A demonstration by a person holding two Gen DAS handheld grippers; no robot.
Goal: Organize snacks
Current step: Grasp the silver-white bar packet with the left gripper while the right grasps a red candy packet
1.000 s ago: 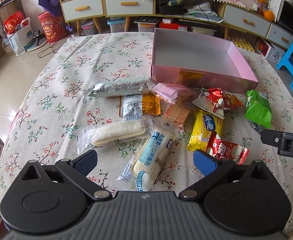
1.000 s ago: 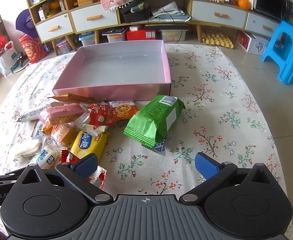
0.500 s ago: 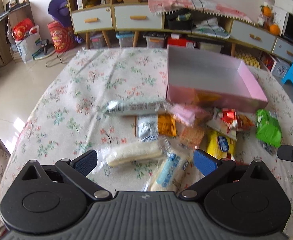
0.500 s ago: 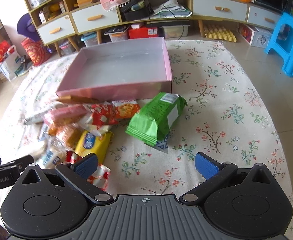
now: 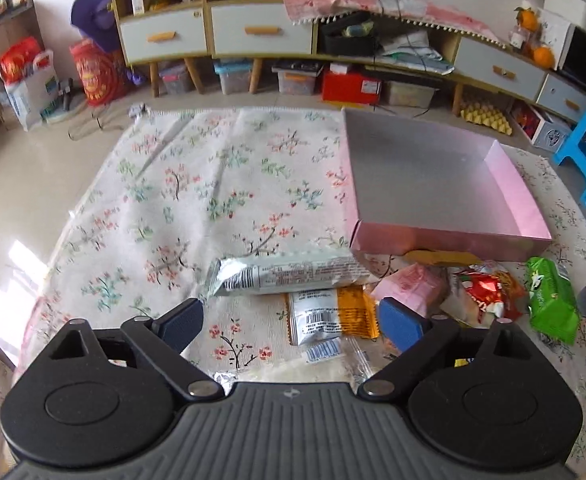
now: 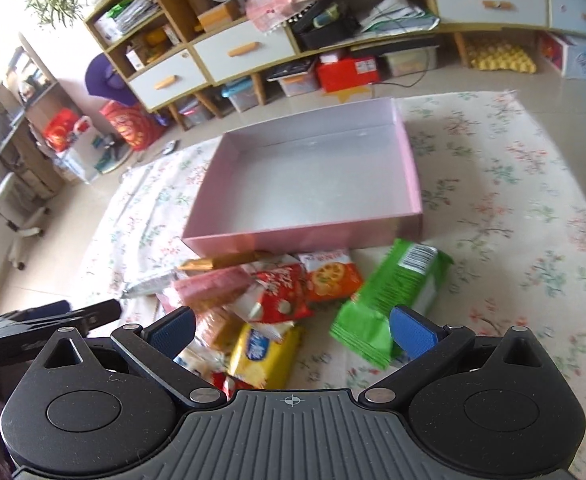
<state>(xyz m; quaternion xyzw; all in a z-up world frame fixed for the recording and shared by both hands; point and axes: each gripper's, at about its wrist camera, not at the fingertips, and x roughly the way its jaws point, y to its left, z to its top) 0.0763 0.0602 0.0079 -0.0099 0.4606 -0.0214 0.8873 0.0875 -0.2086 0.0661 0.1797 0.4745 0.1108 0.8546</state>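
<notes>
Both tongs are gaping wide, holding nothing. The left gripper (image 5: 291,322) is seeing a silver wrapped bar (image 5: 285,276). The right gripper (image 6: 293,330) is showing the green snack bag (image 6: 389,298) just near the shallow pink cardboard box (image 6: 313,184).

I have carried my left gripper (image 5: 291,318) forward over the snack pile: a second ago the cream rolls lay between its spread fingers, now the silver-and-orange packet (image 5: 329,316) does, with the long silver bar (image 5: 285,276) just beyond. My right gripper (image 6: 293,330) has come forward and swung left, so the yellow packet (image 6: 263,354) and red packet (image 6: 281,294) now sit between its fingers and the green bag (image 6: 389,300) is by the right finger. The pink box (image 6: 305,236) looms nearer.
</notes>
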